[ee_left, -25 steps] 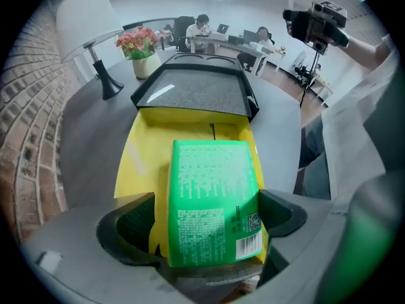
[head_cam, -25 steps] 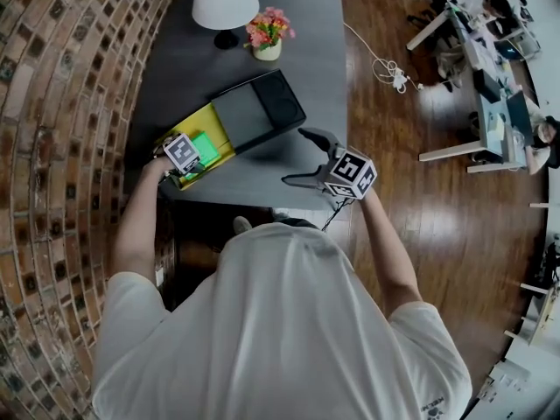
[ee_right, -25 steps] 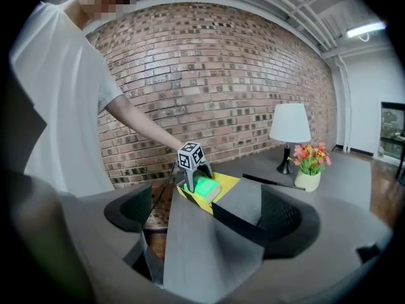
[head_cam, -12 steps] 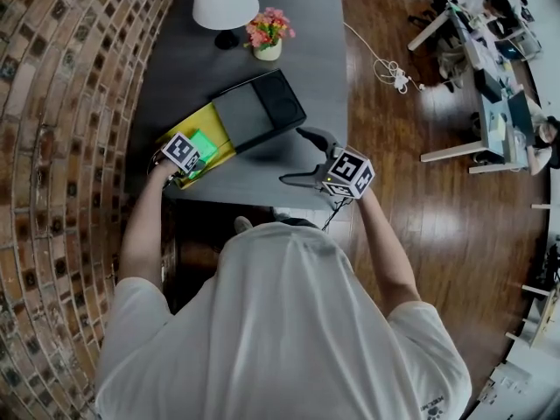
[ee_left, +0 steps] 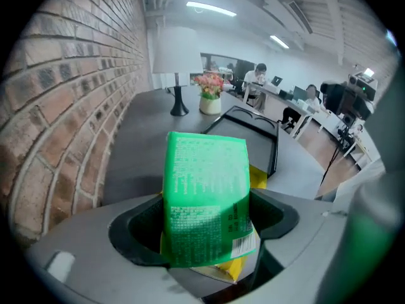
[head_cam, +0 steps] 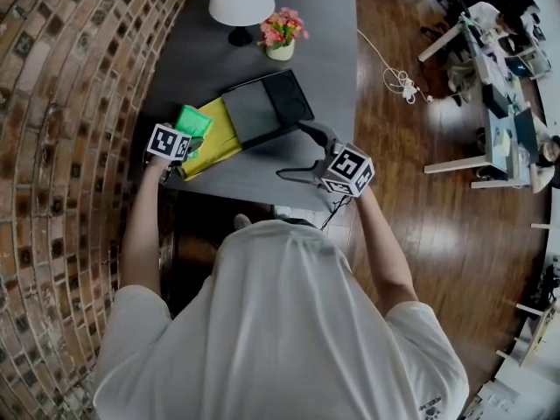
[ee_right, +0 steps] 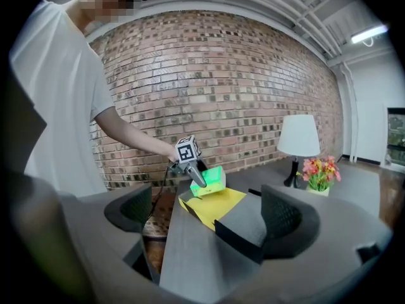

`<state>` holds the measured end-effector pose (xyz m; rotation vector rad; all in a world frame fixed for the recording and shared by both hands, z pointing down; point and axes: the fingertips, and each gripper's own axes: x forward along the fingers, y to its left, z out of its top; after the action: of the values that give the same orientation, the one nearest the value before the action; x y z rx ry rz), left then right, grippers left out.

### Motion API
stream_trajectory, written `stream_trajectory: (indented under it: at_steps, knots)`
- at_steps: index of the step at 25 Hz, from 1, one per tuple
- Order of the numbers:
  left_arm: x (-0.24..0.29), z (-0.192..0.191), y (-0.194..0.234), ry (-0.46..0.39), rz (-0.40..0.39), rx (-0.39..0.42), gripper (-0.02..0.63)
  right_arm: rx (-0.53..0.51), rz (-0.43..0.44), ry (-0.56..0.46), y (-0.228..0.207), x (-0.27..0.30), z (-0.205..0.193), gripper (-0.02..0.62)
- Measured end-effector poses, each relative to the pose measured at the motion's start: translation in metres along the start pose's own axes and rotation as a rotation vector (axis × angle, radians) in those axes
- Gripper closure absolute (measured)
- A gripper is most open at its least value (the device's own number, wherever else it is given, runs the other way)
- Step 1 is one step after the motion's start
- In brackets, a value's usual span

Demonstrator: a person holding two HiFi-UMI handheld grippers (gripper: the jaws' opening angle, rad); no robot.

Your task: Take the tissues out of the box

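Note:
A green tissue pack (ee_left: 205, 182) sits clamped between the jaws of my left gripper (ee_left: 204, 228), which have just closed on it. In the head view that left gripper (head_cam: 187, 143) holds the pack (head_cam: 194, 121) lifted over the left end of the yellow box (head_cam: 217, 140). The box's black sleeve (head_cam: 267, 108) lies joined to it on the grey table (head_cam: 254, 178). My right gripper (head_cam: 294, 153) hovers open and empty over the table's near edge, right of the box. The right gripper view shows the pack (ee_right: 214, 178) just above the yellow box (ee_right: 212, 206).
A white lamp (head_cam: 241, 3) and a small pot of flowers (head_cam: 282, 35) stand at the table's far end. A brick wall (head_cam: 61, 147) runs close along the left. Wooden floor with a white cable (head_cam: 398, 81) and office desks lies to the right.
The left gripper has risen out of the yellow box with the green pack, moving up and to the left. The right gripper has stayed put.

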<state>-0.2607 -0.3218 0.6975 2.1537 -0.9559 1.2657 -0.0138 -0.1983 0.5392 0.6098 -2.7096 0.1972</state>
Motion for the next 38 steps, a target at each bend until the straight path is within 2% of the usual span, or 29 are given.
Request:
stream_trajectory:
  at_steps: [5, 11, 15, 16, 17, 22, 27, 34, 38]
  knots:
    - [-0.04, 0.025, -0.007, -0.15, 0.017, -0.013, 0.204, -0.018, -0.026, -0.074, -0.006, 0.005, 0.025, 0.058]
    - [-0.085, 0.058, -0.031, -0.311, 0.014, -0.028, 0.204, -0.007, -0.139, -0.212, -0.023, -0.008, 0.06, 0.06]
    - [-0.11, 0.08, -0.048, -0.421, 0.022, -0.03, 0.204, 0.039, -0.186, -0.299, -0.028, -0.024, 0.078, 0.063]
    - [-0.117, 0.085, -0.052, -0.453, 0.022, -0.032, 0.204, 0.043, -0.203, -0.319, -0.029, -0.029, 0.082, 0.11]
    - [-0.123, 0.091, -0.057, -0.486, 0.022, -0.034, 0.204, 0.038, -0.225, -0.334, -0.031, -0.035, 0.085, 0.123]
    - [-0.153, 0.118, -0.079, -0.646, 0.019, -0.044, 0.204, 0.046, -0.382, -0.392, -0.045, -0.065, 0.093, 0.123]
    - [-0.173, 0.137, -0.101, -0.781, 0.003, -0.022, 0.202, 0.098, -0.603, -0.419, -0.064, -0.101, 0.083, 0.123]
    - [-0.189, 0.142, -0.128, -0.922, 0.012, -0.037, 0.202, 0.144, -0.887, -0.42, -0.072, -0.144, 0.058, 0.123]
    - [-0.198, 0.142, -0.148, -0.983, 0.056, 0.005, 0.204, 0.132, -0.995, -0.391, -0.065, -0.157, 0.047, 0.123]
